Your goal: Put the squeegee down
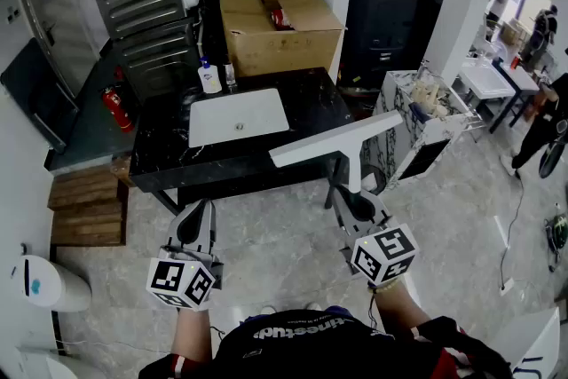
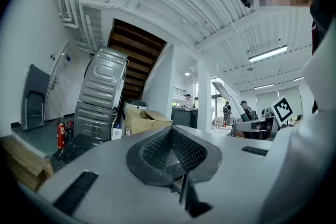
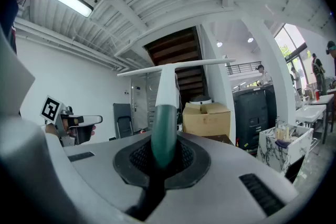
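The squeegee (image 1: 333, 141) has a long white blade on a white neck with a dark green handle (image 3: 164, 131). My right gripper (image 1: 357, 201) is shut on that handle and holds the squeegee in the air, blade (image 3: 173, 66) across the top, just in front of the black counter (image 1: 311, 102). My left gripper (image 1: 197, 222) hangs level to the left over the floor, jaws together with nothing between them (image 2: 170, 134). From the left gripper view the squeegee (image 2: 224, 91) shows off to the right.
A white sink basin (image 1: 238, 115) is set in the counter, with a soap bottle (image 1: 209, 77) behind it. An open cardboard box (image 1: 280, 27) stands at the back. A white cart (image 1: 424, 115) is on the right; wooden steps (image 1: 87, 207) and a fire extinguisher (image 1: 115, 108) on the left.
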`<state>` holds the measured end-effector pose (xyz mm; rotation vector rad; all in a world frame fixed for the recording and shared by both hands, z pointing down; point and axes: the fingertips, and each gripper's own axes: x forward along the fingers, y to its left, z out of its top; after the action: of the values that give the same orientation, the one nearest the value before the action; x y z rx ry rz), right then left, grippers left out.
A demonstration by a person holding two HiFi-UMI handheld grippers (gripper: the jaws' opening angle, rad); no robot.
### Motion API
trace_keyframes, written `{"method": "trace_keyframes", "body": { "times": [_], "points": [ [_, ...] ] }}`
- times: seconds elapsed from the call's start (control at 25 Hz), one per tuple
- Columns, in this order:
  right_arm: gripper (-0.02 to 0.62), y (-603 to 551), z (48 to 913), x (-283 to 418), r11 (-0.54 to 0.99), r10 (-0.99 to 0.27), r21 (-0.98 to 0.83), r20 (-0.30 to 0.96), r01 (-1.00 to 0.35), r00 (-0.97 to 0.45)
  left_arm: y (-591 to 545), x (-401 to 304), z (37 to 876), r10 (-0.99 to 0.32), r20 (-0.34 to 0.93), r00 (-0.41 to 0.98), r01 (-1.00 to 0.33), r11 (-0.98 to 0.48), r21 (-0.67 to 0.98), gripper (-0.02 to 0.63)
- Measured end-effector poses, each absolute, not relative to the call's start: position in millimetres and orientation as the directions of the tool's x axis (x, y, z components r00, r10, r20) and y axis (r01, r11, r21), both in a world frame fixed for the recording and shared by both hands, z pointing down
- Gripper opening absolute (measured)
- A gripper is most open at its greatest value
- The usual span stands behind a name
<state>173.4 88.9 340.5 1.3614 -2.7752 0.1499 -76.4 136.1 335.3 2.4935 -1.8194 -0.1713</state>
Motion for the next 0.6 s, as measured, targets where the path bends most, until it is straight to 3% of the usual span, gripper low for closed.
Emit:
{"method": "trace_keyframes", "body": {
  "times": [0.6],
  "points": [
    [0.040,87,342,184,0.621,-0.774,-0.069,0.099,-0.780,-0.625,132,-61,326,-0.949,-0.066,0.309,-0.945,-0.314,0.093,0.012]
  ]
}}
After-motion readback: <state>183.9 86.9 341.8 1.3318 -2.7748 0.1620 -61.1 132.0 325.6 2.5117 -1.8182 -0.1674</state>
